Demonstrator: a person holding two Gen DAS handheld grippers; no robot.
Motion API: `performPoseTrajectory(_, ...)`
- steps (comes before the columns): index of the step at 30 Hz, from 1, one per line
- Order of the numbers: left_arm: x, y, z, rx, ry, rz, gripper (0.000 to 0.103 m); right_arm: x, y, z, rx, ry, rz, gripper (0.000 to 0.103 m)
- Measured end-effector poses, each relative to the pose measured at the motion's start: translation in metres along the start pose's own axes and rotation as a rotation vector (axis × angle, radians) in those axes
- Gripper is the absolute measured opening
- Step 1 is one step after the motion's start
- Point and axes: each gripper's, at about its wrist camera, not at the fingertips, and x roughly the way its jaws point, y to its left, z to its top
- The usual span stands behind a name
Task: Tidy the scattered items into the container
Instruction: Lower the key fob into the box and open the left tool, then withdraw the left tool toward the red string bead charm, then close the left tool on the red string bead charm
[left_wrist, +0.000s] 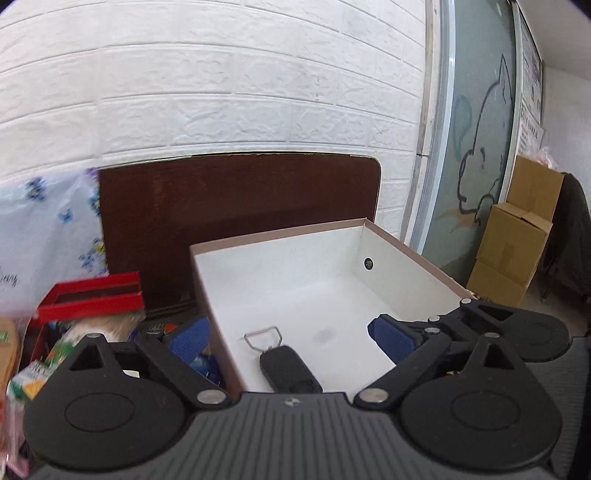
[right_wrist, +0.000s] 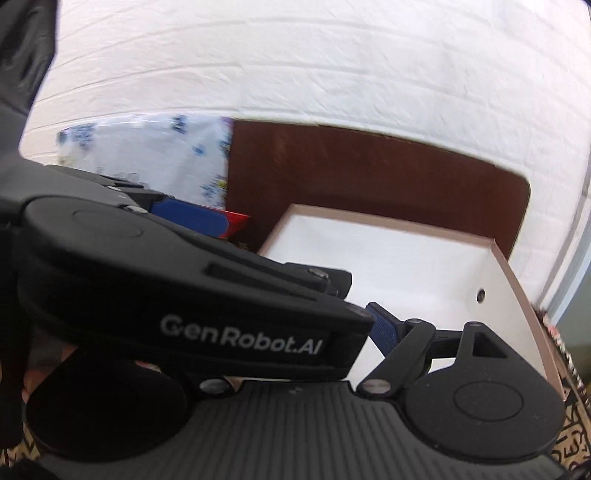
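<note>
A white cardboard box (left_wrist: 280, 258) with a pinkish rim stands in front of a dark wooden board. A black key fob with a metal loop (left_wrist: 284, 365) lies on the box floor near its front wall. My left gripper (left_wrist: 291, 338) is open and empty, its blue pads straddling the box's left wall above the fob. In the right wrist view the left gripper's black body (right_wrist: 184, 295) crosses in front and hides most of my right gripper; only the right blue pad (right_wrist: 384, 328) shows over the box (right_wrist: 369, 236).
Left of the box lie a red tray (left_wrist: 92, 295), snack packets (left_wrist: 33, 373) and a flowered plastic bag (left_wrist: 44, 229). Brown cartons (left_wrist: 517, 236) are stacked at the right by a glass door. A white brick wall is behind.
</note>
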Motion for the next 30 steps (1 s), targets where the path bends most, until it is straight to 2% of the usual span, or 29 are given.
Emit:
performPoseTrajectory(6, -0.044, 0.005, -0.04, -0.063, -0.048, 0.053, 0.1, -0.023, 0.03, -0.016, 0.008, -0.067, 0.055, 0.081)
performPoseTrajectory(11, -0.062, 0.017, -0.079, -0.195, 0.001, 0.014, 0.1, -0.041, 0.043, -0.039, 0.066, -0.066, 0.149, 0.081)
performPoseTrajectory(15, -0.073, 0.03, -0.112, -0.276, 0.021, 0.023, 0.101, -0.039, 0.057, -0.056, 0.041, -0.044, 0.115, 0.081)
performPoseTrajectory(16, -0.076, 0.033, -0.12, -0.281, 0.031, 0.013, 0.1, -0.038, 0.058, -0.062, 0.038, -0.028, 0.112, 0.082)
performPoseTrajectory(18, -0.081, 0.036, -0.131, -0.262, 0.054, 0.041, 0.1, -0.037, 0.055, -0.079, 0.037, 0.006, 0.111, 0.083)
performPoseTrajectory(21, -0.085, 0.046, -0.143, -0.271, 0.046, 0.076, 0.1, -0.041, 0.056, -0.107, -0.018, 0.082, 0.055, 0.083)
performPoseTrajectory(25, -0.074, 0.052, -0.148, -0.281, 0.084, 0.05, 0.095, -0.028, 0.062, -0.13, -0.048, 0.158, 0.07, 0.082)
performPoseTrajectory(30, -0.049, 0.041, -0.158, -0.207, 0.152, 0.01, 0.077, -0.016, 0.076, -0.134, -0.118, 0.151, 0.136, 0.079)
